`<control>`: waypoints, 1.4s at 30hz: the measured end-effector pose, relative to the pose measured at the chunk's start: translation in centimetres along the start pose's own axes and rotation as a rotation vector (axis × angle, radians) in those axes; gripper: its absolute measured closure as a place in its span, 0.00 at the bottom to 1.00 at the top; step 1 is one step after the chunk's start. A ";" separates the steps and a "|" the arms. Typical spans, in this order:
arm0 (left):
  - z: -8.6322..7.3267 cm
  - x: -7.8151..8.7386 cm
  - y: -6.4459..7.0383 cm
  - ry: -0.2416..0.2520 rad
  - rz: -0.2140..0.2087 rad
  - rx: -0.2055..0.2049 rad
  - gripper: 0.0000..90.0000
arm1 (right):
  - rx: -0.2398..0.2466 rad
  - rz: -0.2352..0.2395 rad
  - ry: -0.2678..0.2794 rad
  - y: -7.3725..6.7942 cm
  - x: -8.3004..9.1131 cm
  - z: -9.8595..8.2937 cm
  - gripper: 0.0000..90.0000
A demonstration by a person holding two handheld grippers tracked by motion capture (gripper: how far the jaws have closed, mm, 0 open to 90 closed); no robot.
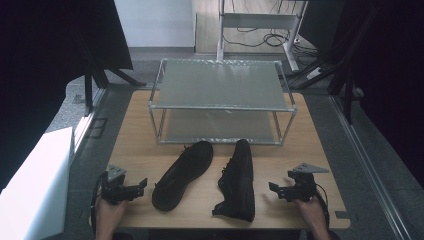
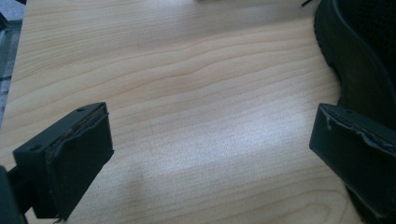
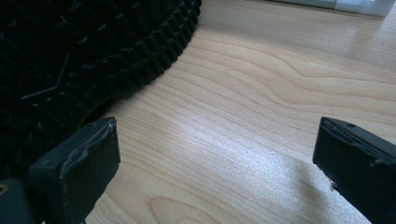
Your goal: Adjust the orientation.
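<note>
Both tongs, left (image 1: pixel 141 185) and right (image 1: pixel 274 189), rest released on the table (image 1: pixel 200 200), flanking two black shoes. One left shoe (image 1: pixel 183 173) lies angled, upright; the right shoe (image 1: pixel 239 180) lies on its side, knobbly tread facing the right tongs.

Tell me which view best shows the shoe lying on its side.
The high view: the right shoe shows whole, tipped on its side beside the left shoe, in front of the rack. The right gripper view catches just its treaded sole close up. The left gripper view shows the other shoe's edge.
</note>
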State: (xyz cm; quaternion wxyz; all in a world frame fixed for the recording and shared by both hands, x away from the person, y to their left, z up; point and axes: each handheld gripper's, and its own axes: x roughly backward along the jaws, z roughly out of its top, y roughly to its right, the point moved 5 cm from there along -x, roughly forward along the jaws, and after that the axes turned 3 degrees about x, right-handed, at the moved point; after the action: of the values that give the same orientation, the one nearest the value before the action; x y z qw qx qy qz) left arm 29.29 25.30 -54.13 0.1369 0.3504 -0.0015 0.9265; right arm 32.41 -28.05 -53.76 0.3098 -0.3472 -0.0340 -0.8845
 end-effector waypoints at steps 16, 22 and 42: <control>0.0 -0.4 0.6 -0.061 0.040 -0.045 0.00 | 0.003 -0.004 0.006 0.0 0.0 0.1 0.01; -0.2 -0.7 1.0 -0.090 0.036 -0.060 0.00 | 0.016 -0.015 0.018 -0.1 0.1 0.3 0.02; -0.5 -0.9 3.5 -0.137 -0.057 -0.133 0.01 | 0.016 -0.010 0.023 -0.1 0.0 0.3 0.02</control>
State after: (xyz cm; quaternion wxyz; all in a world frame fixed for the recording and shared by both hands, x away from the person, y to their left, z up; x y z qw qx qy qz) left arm 28.76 21.71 -54.78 0.1858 0.4029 -0.0623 0.8940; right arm 32.51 -27.87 -53.49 0.3084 -0.3345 -0.0394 -0.8897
